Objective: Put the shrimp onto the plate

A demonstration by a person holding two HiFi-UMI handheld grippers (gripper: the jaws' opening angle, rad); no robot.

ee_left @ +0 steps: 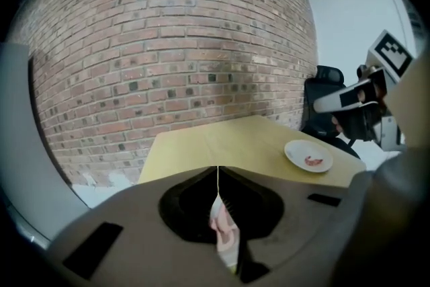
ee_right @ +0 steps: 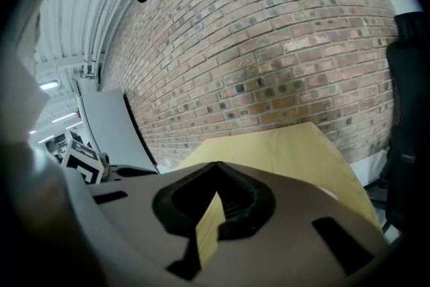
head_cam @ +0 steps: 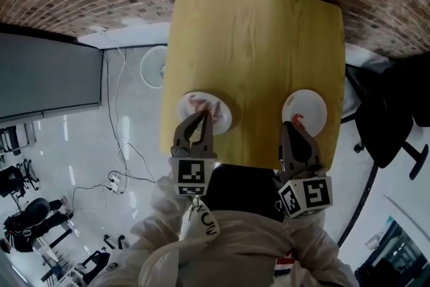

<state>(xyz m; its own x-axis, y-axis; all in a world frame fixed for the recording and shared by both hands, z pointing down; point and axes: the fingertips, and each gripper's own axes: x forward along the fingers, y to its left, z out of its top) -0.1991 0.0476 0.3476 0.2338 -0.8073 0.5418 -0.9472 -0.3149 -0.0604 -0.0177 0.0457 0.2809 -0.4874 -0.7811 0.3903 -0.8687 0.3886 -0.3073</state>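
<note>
Near left plate (head_cam: pixel 224 119), closed left gripper (head_cam: pixel 201 113)

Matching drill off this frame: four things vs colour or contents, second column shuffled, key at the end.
Things:
1. left plate
2. right plate
3. table
4. office chair

Colour or contents:
A. black
B. one shrimp on it
C. yellow wood
D. several shrimp on it

Pairs: 1-D, 2-B, 3-C, 4-A
</note>
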